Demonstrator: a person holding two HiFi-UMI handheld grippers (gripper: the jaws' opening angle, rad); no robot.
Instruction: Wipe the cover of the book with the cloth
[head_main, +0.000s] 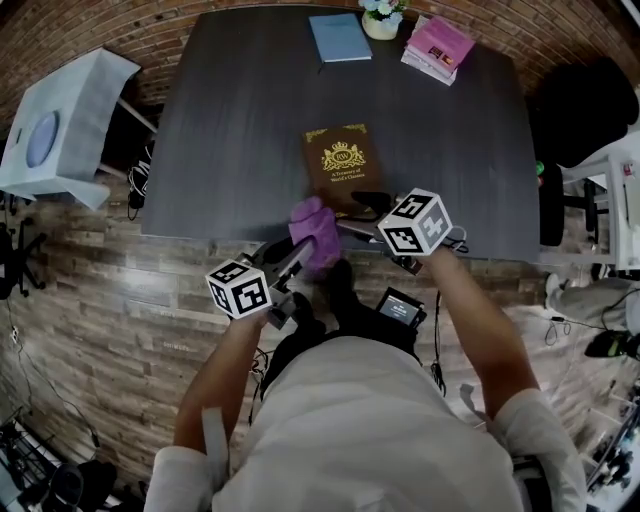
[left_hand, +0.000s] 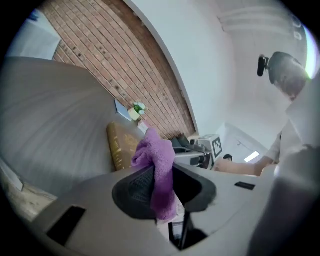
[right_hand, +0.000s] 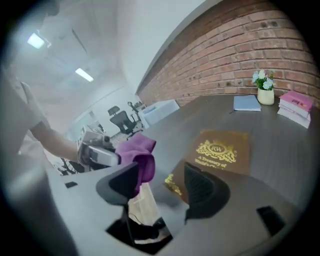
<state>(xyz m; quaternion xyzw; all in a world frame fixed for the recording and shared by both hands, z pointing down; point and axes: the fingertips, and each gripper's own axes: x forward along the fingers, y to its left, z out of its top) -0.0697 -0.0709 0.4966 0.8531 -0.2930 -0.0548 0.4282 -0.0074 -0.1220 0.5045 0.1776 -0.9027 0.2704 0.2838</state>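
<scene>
2 grippers meet at the near edge of the dark table, where the brown book lies flat with its gold-printed cover facing up. The book sits about midway along that near edge, well apart from the things at the far end.

The left gripper has its jaws closed on the purple cloth. In the left gripper view, the cloth is pinched between the 2 black pads of the gripper. A bunched fold stands above them and a tail hangs below. The book lies on the table beyond the cloth. In the head view the cloth sits by the book's near left corner and looks lifted off the cover.

The right gripper hangs over the book's near edge with its jaws standing wide and gripping nothing. In the right gripper view, the 2 pads of the gripper frame the near corner of the book. The cloth hangs just beside the jaw on the left of that picture.

At the table's far edge lie 1 blue book and a stack of pink books, with a small flower pot between them.
</scene>
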